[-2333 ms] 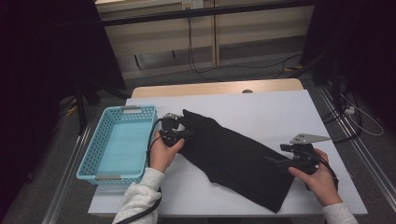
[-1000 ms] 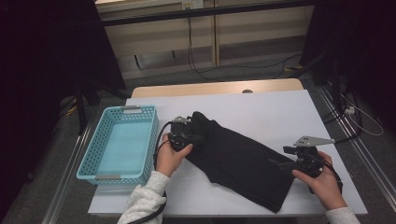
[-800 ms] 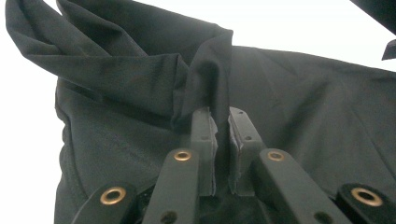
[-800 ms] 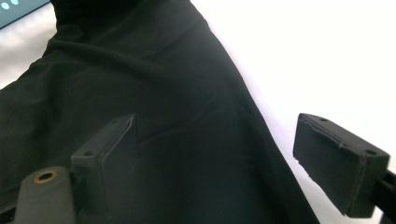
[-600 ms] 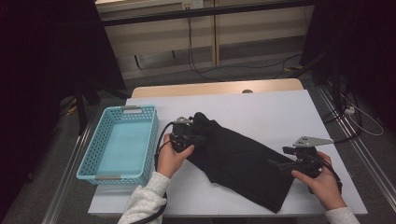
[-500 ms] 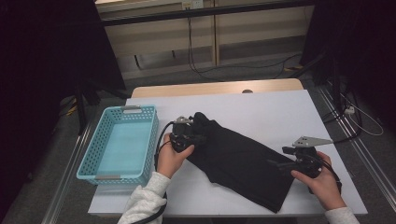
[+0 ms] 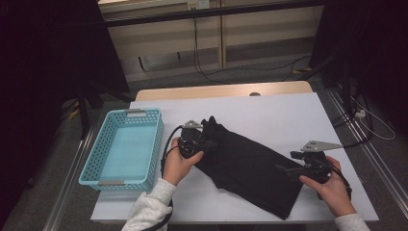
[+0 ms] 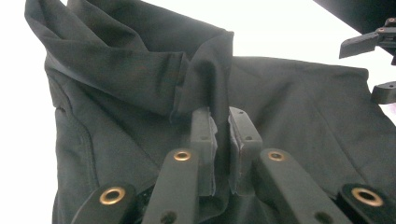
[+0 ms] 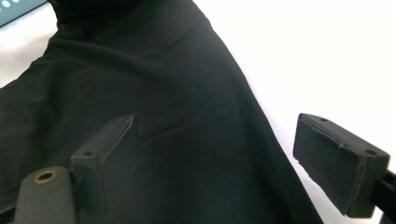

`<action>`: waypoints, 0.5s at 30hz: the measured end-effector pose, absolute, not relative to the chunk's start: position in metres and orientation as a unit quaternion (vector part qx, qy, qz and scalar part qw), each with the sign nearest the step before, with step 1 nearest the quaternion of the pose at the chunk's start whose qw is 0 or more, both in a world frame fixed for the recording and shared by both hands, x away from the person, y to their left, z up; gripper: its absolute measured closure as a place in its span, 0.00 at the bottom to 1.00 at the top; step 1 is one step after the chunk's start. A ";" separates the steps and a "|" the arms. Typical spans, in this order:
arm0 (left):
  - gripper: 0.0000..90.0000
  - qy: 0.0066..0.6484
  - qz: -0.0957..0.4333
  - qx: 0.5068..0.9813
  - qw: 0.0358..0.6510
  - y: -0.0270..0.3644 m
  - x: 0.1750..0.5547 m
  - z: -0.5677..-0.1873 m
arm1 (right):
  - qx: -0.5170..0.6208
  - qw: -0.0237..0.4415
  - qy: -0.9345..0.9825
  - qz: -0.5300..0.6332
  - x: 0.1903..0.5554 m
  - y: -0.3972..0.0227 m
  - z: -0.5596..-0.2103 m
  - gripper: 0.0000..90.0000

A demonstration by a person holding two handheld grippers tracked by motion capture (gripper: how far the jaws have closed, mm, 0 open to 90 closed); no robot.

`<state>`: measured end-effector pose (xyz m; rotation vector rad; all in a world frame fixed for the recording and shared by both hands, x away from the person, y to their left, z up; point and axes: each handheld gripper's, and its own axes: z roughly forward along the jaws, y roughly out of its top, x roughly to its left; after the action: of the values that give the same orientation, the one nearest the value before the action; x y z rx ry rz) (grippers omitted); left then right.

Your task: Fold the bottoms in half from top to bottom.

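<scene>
Black cloth (image 8: 140, 93) pinched — left fingers (image 8: 203, 140).

a black garment (image 7: 250, 166) lies flat on the table, stretched from ten o'clock to five o'clock, its upper-left end bunched up.

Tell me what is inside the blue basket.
Nothing shows inside the blue basket: its pale floor looks bare. The near wall hides a thin strip of that floor. The black cloth lies outside, on the table.
</scene>
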<state>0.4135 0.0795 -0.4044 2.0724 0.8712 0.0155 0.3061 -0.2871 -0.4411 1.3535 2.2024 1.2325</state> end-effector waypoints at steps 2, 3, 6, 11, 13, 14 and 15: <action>0.91 0.347 0.006 0.834 0.430 0.079 0.413 -0.405 | 0.468 0.138 0.762 0.426 0.306 -0.287 -0.441 0.16; 0.91 0.347 0.006 0.833 0.432 0.078 0.413 -0.406 | 0.468 0.138 0.762 0.426 0.306 -0.287 -0.441 0.16; 0.91 0.344 0.005 0.834 0.432 0.076 0.412 -0.408 | 0.467 0.138 0.763 0.425 0.306 -0.286 -0.441 0.16; 0.91 0.334 0.002 0.841 0.426 0.071 0.410 -0.411 | 0.466 0.139 0.763 0.425 0.306 -0.286 -0.441 0.16; 0.91 0.329 0.000 0.844 0.423 0.069 0.409 -0.412 | 0.465 0.139 0.764 0.425 0.306 -0.286 -0.442 0.16; 0.91 0.329 0.000 0.844 0.425 0.068 0.408 -0.413 | 0.466 0.138 0.764 0.425 0.306 -0.286 -0.442 0.16; 0.91 0.327 -0.001 0.846 0.422 0.067 0.408 -0.414 | 0.466 0.138 0.764 0.425 0.306 -0.286 -0.442 0.16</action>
<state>0.4078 0.0667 -0.4141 2.1175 0.8195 -0.0031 0.3062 -0.2857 -0.4418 1.3469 2.2083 1.2294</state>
